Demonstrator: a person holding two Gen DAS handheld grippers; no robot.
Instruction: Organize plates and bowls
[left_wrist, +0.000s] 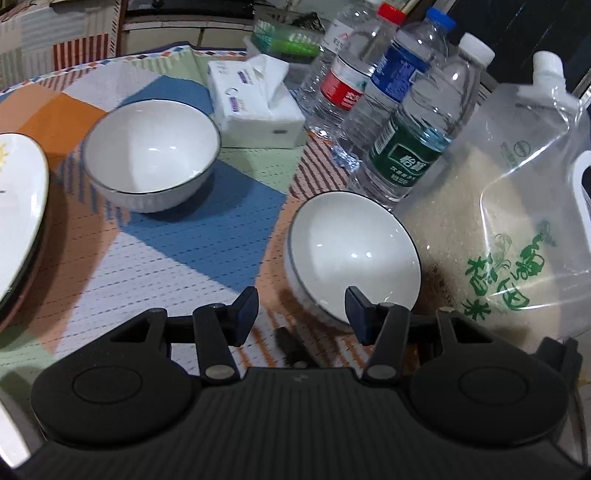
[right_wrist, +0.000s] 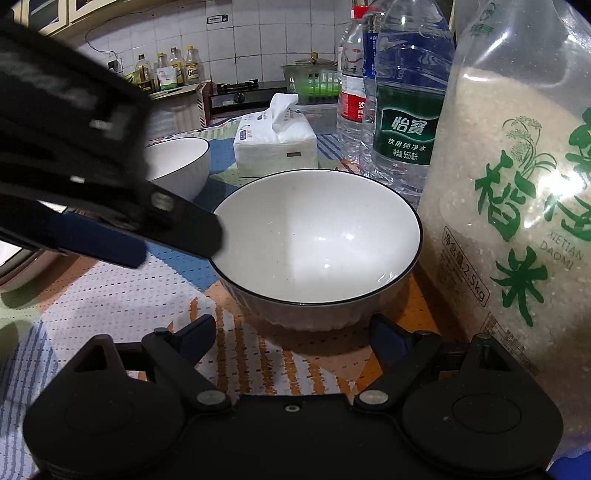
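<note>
A white bowl with a dark rim (left_wrist: 352, 254) stands on the patterned tablecloth beside the rice bag; it fills the middle of the right wrist view (right_wrist: 317, 236). My left gripper (left_wrist: 302, 312) is open, its right finger over the bowl's near rim and its left finger outside the bowl. It shows in the right wrist view (right_wrist: 162, 236) at the bowl's left rim. My right gripper (right_wrist: 293, 338) is open and empty just in front of this bowl. A second white bowl (left_wrist: 150, 151) stands further back (right_wrist: 183, 166). White plates (left_wrist: 20, 214) lie stacked at the left edge.
A tissue pack (left_wrist: 255, 103) lies behind the bowls. Three water bottles (left_wrist: 402, 122) and a big bag of rice (left_wrist: 506, 229) stand close on the right of the near bowl. A kitchen counter with a stove (right_wrist: 236, 90) is in the background.
</note>
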